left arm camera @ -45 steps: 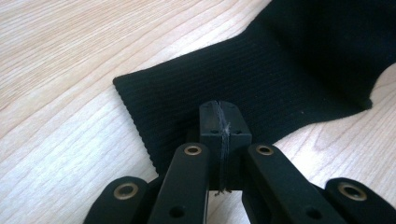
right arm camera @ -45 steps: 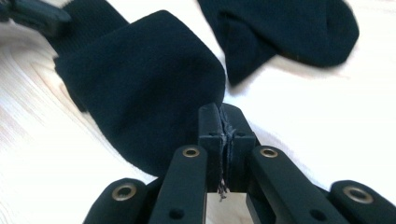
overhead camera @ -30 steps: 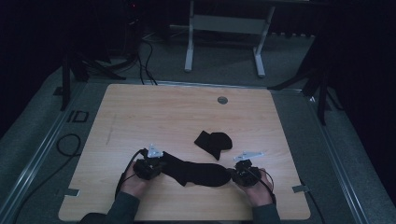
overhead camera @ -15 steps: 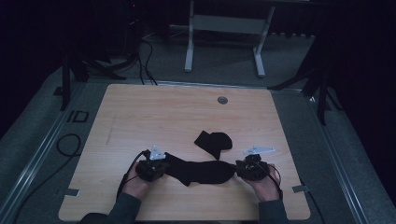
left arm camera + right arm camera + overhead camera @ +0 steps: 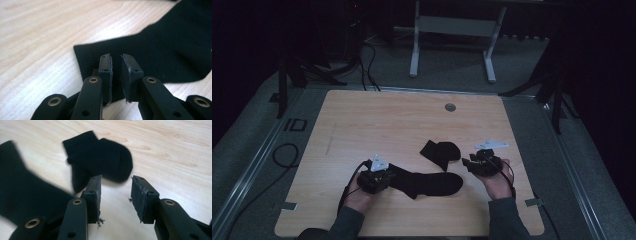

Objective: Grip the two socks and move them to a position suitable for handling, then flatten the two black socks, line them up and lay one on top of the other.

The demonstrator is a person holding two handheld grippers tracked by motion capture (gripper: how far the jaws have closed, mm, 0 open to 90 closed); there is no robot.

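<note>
A long black sock [image 5: 427, 184] lies flat on the wooden table [image 5: 387, 120] near the front edge. My left gripper [image 5: 385, 174] sits at its cuff end. In the left gripper view its jaws [image 5: 117, 56] have just been opening and stand a narrow gap apart over the cuff [image 5: 162, 50], no longer pressing it. My right gripper [image 5: 472, 162] hovers off the toe end, jaws just opened wide with nothing between them [image 5: 116, 178]. A small folded black sock [image 5: 440, 152] lies just behind, straight ahead in the right gripper view [image 5: 100, 157].
A round grommet [image 5: 450, 107] is set into the table near its far edge. Tape marks sit at the front corners [image 5: 532, 202]. A cable loops on the floor at the left [image 5: 282, 150], and a metal stand [image 5: 452, 25] is beyond the table.
The right gripper let go of the long sock's toe, opened, and lifted away toward the back right. The left gripper's jaws parted slightly while the hand stayed put.
</note>
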